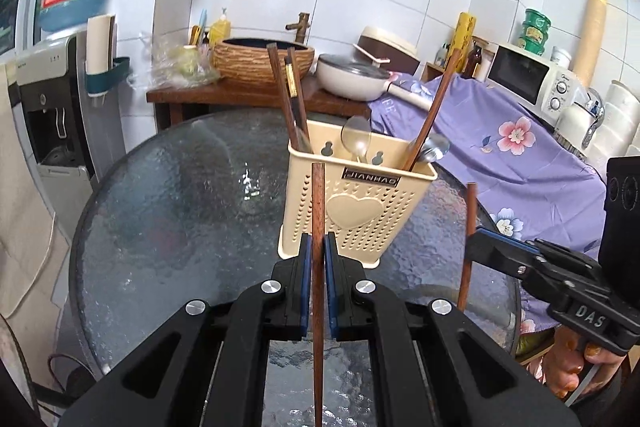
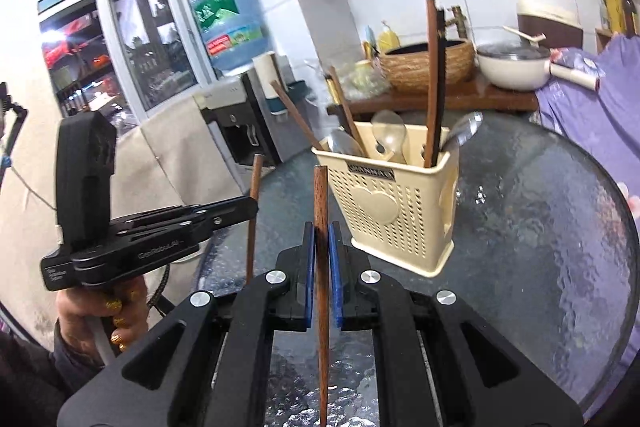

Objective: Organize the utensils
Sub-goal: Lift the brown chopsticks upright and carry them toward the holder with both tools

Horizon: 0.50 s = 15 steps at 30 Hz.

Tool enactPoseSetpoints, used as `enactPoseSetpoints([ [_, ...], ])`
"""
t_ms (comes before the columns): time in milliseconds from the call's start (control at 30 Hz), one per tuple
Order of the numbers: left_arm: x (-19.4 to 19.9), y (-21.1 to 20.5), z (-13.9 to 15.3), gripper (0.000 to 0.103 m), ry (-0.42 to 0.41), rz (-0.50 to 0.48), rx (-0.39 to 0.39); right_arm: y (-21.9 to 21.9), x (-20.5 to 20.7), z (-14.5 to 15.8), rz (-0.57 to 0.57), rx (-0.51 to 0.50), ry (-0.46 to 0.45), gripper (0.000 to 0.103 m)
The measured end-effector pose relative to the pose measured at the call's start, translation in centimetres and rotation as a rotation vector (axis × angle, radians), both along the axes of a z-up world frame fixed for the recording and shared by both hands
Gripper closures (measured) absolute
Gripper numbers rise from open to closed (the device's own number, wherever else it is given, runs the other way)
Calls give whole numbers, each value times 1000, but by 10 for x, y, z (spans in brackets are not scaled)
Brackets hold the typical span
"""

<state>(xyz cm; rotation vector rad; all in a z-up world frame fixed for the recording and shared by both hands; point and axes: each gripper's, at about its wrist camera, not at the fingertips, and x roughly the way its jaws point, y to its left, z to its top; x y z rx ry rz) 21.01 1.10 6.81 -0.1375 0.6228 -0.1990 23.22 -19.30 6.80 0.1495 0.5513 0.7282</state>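
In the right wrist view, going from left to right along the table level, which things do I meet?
Left tool holding a chopstick → chopstick in the right tool → cream utensil holder → bare glass table → purple floral cloth.

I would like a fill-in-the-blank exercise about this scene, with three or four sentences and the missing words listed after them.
1. Each gripper, the left gripper and the right gripper, holds one wooden ____ upright between its fingers.
2. The cream utensil holder has a ____ shape raised on its front.
3. The holder stands on a round ____ table.
4. Besides chopsticks, the holder contains metal ____.

Missing words: chopstick; heart; glass; spoons
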Motion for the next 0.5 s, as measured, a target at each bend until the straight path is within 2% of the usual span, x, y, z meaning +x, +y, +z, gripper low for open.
enactPoseSetpoints([
  [200,-5,3,8,97,-23,-11,-26,-4,-11,15,5,12,-52,95],
  [500,-12,-3,34,97,-95,-26,-12,-5,-19,38,1,14,-122,95],
])
